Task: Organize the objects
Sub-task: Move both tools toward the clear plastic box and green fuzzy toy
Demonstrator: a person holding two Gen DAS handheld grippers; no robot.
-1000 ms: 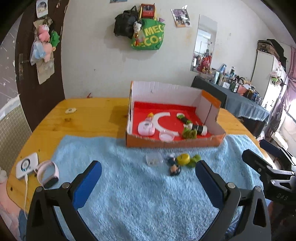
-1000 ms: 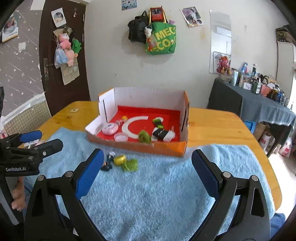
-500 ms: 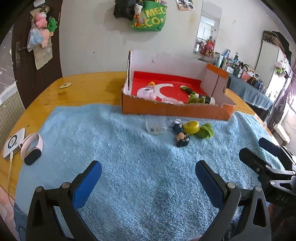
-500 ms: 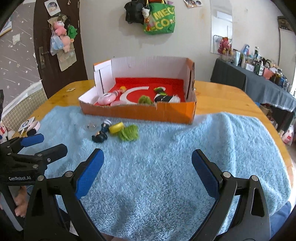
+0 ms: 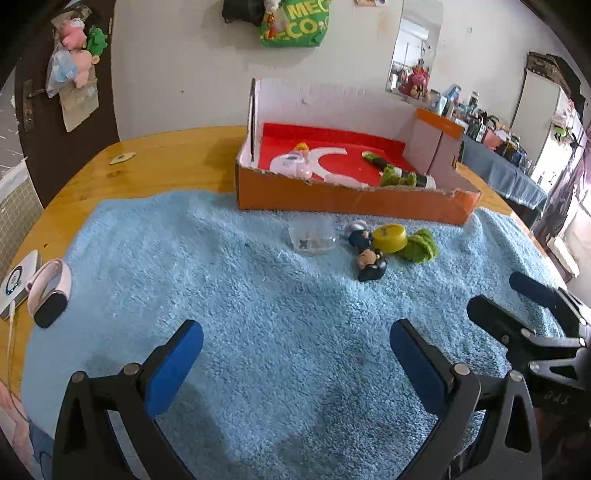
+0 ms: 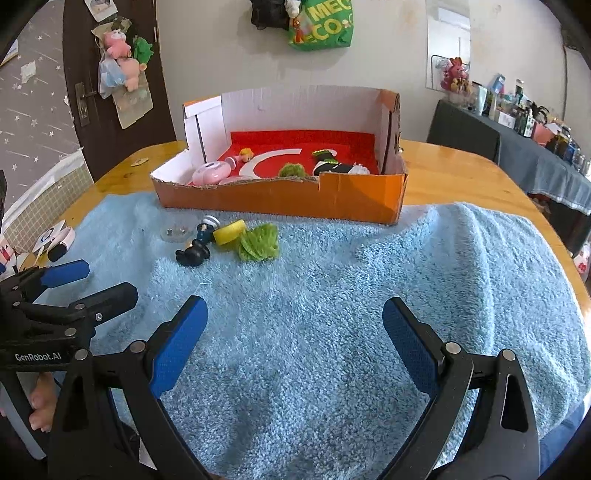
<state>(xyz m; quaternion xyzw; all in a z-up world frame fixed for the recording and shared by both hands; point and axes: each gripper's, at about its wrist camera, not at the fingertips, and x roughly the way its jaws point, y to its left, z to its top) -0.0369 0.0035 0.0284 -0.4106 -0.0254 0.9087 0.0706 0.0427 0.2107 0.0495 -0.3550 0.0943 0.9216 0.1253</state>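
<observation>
An orange cardboard box (image 5: 351,201) (image 6: 280,199) with a red floor stands at the far edge of a blue towel (image 5: 258,332) (image 6: 351,295); several small toys lie inside it. In front of the box lie a clear plastic case (image 5: 312,240) (image 6: 177,230), two small dark figurines (image 5: 371,264) (image 6: 194,254), a yellow cap (image 5: 390,238) (image 6: 229,232) and a green fuzzy piece (image 5: 419,247) (image 6: 260,242). My left gripper (image 5: 295,350) is open and empty above the near towel. My right gripper (image 6: 295,332) is open and empty too, to the right of the left one.
A white charger with a pink smartwatch (image 5: 48,291) (image 6: 59,238) lies on the wooden table (image 5: 147,162) at the left. A dark door (image 6: 110,74) with plush toys, a green bag (image 6: 321,26) on the wall and a cluttered side table (image 6: 535,155) stand behind.
Both grippers have dropped lower and moved closer to the towel and the loose objects; the box now appears nearer and seen from a flatter angle. Both stay open.
</observation>
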